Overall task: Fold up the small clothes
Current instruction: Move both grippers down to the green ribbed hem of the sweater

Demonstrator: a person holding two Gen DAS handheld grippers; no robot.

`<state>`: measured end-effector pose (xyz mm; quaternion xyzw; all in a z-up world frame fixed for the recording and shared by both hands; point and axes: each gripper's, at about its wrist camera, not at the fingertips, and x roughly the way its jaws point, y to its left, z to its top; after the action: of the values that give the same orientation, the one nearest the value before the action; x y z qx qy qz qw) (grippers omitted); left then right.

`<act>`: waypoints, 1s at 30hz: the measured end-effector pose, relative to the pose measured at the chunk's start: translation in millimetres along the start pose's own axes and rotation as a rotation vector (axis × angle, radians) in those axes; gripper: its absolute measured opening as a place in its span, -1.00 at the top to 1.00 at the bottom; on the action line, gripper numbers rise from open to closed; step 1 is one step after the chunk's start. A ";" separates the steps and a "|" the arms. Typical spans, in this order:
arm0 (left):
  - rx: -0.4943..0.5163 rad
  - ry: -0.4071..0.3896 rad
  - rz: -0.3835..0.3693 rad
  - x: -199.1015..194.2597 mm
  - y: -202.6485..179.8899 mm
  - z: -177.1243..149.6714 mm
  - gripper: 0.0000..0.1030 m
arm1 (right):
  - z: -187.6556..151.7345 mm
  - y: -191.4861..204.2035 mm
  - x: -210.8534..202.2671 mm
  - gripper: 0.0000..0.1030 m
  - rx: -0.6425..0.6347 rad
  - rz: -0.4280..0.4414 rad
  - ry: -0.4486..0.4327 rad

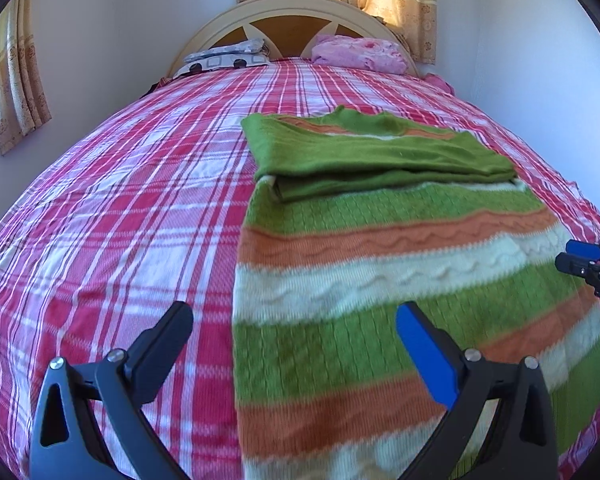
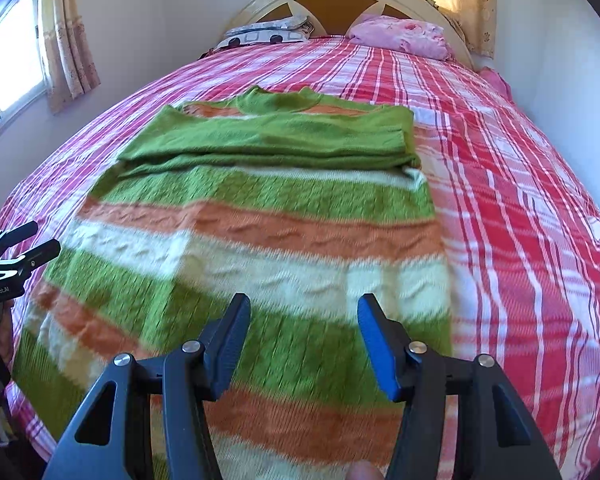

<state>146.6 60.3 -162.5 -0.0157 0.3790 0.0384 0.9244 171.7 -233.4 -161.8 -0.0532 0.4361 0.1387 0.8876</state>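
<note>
A knitted sweater (image 1: 400,272) (image 2: 252,248) striped in green, orange and cream lies flat on the bed, its green sleeves folded across the chest. My left gripper (image 1: 296,316) hovers open over the sweater's left edge, one finger above the bedsheet, the blue-padded one above the knit. Nothing is between its fingers. My right gripper (image 2: 304,308) hangs open above the lower middle of the sweater, holding nothing. Each gripper shows at the other view's edge: the right gripper (image 1: 572,258) and the left gripper (image 2: 40,240).
The bed is covered by a red, pink and white plaid sheet (image 1: 120,208) (image 2: 520,208). A patterned pillow (image 1: 228,56) and a pink pillow (image 1: 360,54) lie by the headboard (image 1: 292,12). Walls and curtains close in on both sides.
</note>
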 end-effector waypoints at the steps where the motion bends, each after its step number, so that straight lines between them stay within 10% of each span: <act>1: 0.004 0.002 -0.001 -2.3 -0.5 -2.7 -1.00 | -3.7 1.4 -2.0 -0.13 -0.002 0.002 0.002; 30: 0.024 0.077 -0.066 -56.1 6.6 -79.5 -1.00 | -91.7 25.0 -48.4 -0.15 0.012 -0.001 0.049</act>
<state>50.7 58.9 -179.7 -0.0186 0.4142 0.0028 0.9100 66.6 -238.9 -179.2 -0.0514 0.4584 0.1342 0.8771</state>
